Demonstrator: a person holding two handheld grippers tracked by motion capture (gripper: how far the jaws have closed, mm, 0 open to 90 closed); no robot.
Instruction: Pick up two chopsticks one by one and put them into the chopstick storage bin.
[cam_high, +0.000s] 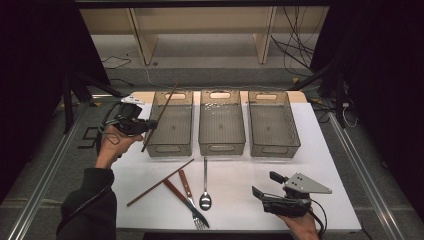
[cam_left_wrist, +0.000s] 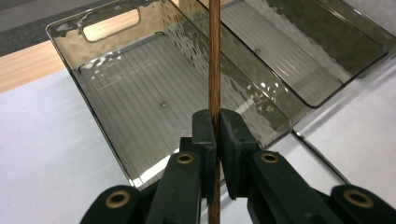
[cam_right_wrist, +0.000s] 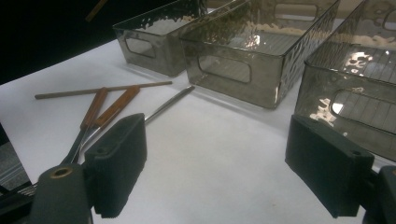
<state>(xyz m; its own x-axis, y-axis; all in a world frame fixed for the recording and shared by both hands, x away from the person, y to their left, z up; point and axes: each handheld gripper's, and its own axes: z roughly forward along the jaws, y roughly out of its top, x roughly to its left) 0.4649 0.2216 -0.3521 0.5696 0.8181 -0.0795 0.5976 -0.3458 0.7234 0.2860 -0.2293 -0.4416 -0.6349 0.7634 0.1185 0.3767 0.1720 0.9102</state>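
My left gripper is shut on a brown wooden chopstick, held tilted over the near left corner of the left clear bin. In the left gripper view the chopstick runs straight up between the closed pads, above that bin. A second chopstick lies on the white table beside a wooden-handled knife, a fork and a metal spoon. My right gripper rests open at the front right, nothing between its jaws.
Three clear grey bins stand side by side at the back: the left one, the middle and the right. White table surface lies between cutlery and right gripper. Dark floor and cables surround the table.
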